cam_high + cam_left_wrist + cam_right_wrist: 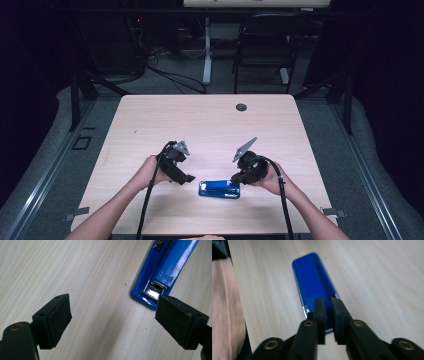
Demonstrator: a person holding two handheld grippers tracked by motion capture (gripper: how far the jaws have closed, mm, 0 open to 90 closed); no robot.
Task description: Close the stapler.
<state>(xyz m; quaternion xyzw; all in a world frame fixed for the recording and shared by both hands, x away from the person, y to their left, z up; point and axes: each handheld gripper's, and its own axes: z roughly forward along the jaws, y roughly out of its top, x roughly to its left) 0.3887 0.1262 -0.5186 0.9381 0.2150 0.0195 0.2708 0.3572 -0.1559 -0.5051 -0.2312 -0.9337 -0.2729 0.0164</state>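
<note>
Stapler (219,189), blue, lies flat on our table (200,125); left gripper (112,320) gapes wide, empty; right gripper (328,312) nearly closed above one end, gripping nothing.

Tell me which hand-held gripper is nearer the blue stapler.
Right. The right hand-held gripper sits with its nearly shut jaws over one end of the blue stapler. The left hand-held gripper, jaws wide open, hangs over bare table just beside the stapler's other end.
</note>
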